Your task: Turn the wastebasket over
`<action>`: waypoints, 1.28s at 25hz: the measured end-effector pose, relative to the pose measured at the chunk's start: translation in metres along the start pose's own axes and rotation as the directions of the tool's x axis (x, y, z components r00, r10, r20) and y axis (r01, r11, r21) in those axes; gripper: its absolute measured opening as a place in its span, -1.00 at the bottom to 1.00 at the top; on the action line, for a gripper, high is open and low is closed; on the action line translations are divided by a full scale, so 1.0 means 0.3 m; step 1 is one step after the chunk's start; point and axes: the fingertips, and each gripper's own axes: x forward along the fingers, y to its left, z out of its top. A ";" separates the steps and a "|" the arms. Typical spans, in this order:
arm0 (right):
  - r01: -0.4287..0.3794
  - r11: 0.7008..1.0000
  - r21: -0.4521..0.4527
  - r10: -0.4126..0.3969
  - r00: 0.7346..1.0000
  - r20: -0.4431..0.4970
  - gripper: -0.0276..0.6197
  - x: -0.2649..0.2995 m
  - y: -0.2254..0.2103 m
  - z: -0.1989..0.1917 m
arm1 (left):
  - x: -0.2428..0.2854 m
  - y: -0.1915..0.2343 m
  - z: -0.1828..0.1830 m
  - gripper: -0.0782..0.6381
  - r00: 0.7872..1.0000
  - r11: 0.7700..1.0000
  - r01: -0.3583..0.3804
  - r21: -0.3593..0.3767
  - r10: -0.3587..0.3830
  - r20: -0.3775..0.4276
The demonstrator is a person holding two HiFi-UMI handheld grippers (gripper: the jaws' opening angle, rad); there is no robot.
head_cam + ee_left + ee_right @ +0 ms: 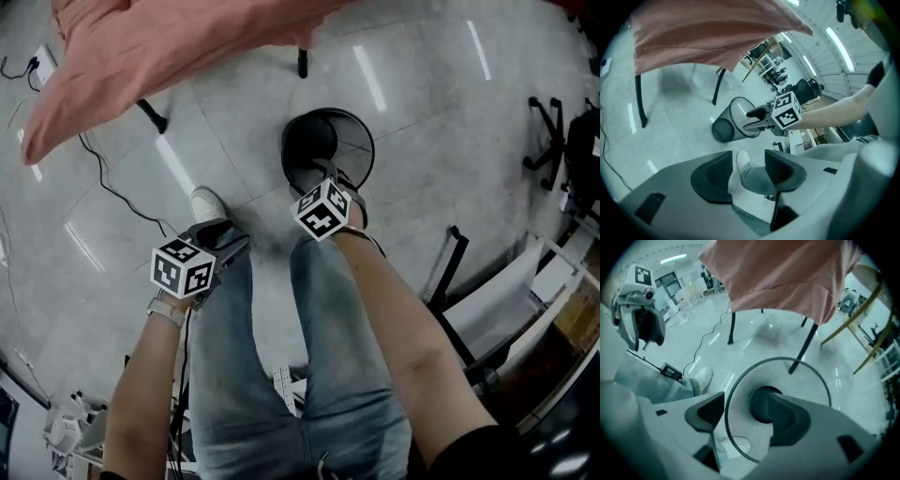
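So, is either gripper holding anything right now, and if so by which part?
Nothing is held. The right gripper has open jaws astride the wastebasket rim, one inside, one outside, not pressing it. The left gripper is open and empty.

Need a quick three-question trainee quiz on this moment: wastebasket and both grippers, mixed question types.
1. True or false: the wastebasket stands on the floor with its open mouth facing up.
2. Fill in: the left gripper has its jaws ____, with nothing between them.
3. Which gripper has the wastebasket's rim between its jaws, one jaw inside and one outside?
A. left gripper
B. right gripper
C. neither

Key: 1 true; 2 open; 3 B
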 end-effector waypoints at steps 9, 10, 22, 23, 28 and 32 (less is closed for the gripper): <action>-0.064 0.951 0.301 -0.086 0.885 0.458 -0.83 -0.860 -0.199 0.247 | -0.291 -0.463 0.464 -0.18 0.979 0.985 0.017 0.169 -0.051 0.196; -0.080 0.941 0.328 -0.100 0.863 0.496 -0.88 -0.952 -0.221 0.278 | -0.330 -0.510 0.532 -0.21 0.973 0.979 0.013 0.203 -0.059 0.222; -0.081 0.804 0.588 -0.458 0.547 0.701 -0.89 -1.910 -0.067 0.536 | -0.950 -1.183 0.913 -0.74 0.857 0.866 0.156 0.476 -0.358 0.370; -0.091 0.793 0.602 -0.483 0.508 0.713 -0.89 -1.971 -0.042 0.559 | -0.996 -1.228 0.923 -0.74 0.851 0.847 0.176 0.502 -0.387 0.355; -0.150 0.753 0.641 -0.571 0.335 0.749 -0.89 -2.237 0.090 0.585 | -1.134 -1.464 0.934 -0.74 0.797 0.743 0.274 0.610 -0.531 0.289; -0.172 0.752 0.636 -0.587 0.263 0.765 -0.89 -2.351 0.196 0.569 | -1.206 -1.610 0.914 -0.75 0.729 0.659 0.340 0.671 -0.635 0.254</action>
